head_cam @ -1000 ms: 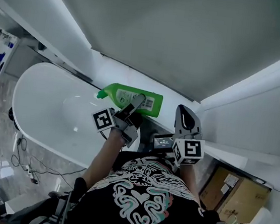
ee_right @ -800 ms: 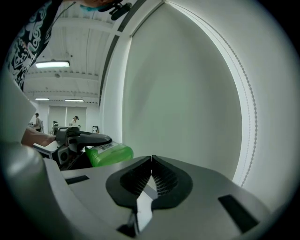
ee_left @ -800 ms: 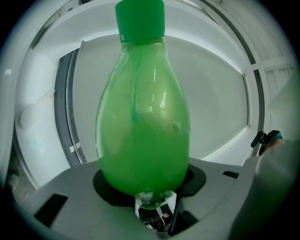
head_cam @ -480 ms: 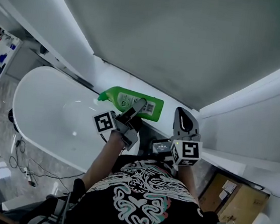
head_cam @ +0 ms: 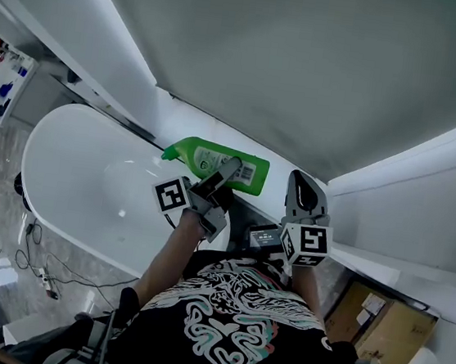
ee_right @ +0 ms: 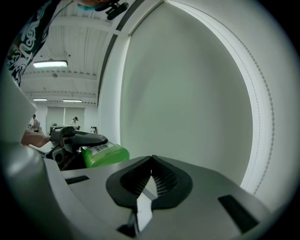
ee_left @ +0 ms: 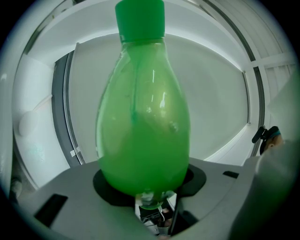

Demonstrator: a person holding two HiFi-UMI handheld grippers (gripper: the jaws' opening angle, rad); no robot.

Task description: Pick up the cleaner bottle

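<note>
- Stretching white across the left of the head view, the bathtub (head_cam: 72,174) is lying along the wall (head_cam: 307,71).
- The green cleaner bottle (head_cam: 214,160) is lying level at the tub's far rim, its cap (head_cam: 167,153) pointing left.
- The left gripper (head_cam: 230,167) is clamping its fingers on the bottle's wide end.
- The right gripper (head_cam: 300,186) is hovering just beside it, empty, with its fingers pressed together.
</note>
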